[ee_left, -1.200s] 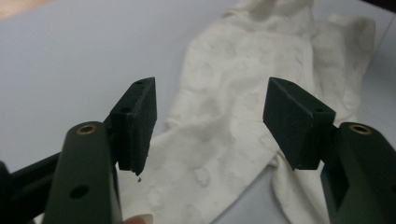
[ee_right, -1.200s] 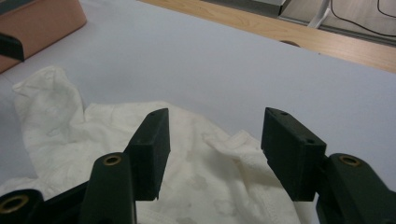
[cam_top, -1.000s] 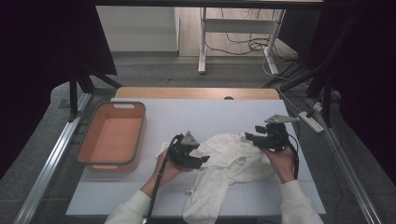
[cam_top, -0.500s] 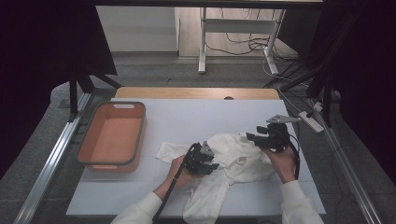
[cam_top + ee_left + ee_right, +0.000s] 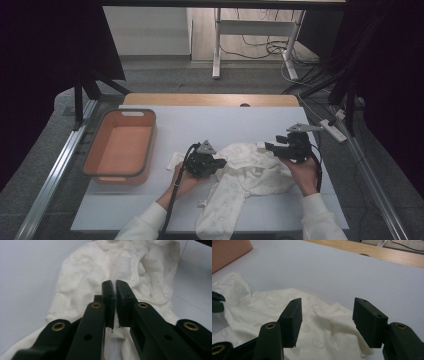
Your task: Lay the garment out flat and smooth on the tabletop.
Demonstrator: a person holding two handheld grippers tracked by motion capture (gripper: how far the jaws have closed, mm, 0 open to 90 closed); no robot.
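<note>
— What lies nearest the person's edge of the table?

— A crumpled white cotton garment (image 5: 240,185), printed with a faint pale pattern. One long part of it trails down to the near edge of the pale grey-blue tabletop (image 5: 200,125) and hangs over it. The bulk is bunched in soft folds a little farther in, right of the middle.

— And the grippers?

— The left gripper (image 5: 218,163) sits at the garment's left side, over the cloth. In the left gripper view its jaws stand almost together, with a thin slit between them (whether any cloth is pinched there, I cannot tell), and a ribbed, stitched hem curves just beyond the tips. The right gripper (image 5: 270,146) rests at the garment's far right corner. In the right gripper view its jaws are spread wide, with wrinkled cloth and a ribbed edge lying below the gap and nothing held.

— What about the cloth on the left?

— A small flap reaches out past the left gripper, flat on the table.

— Farther off?

— A shallow orange rectangular plastic tub (image 5: 120,150) stands at the table's left side, well apart from the garment. A light wooden strip (image 5: 210,100) runs along the far edge.
</note>
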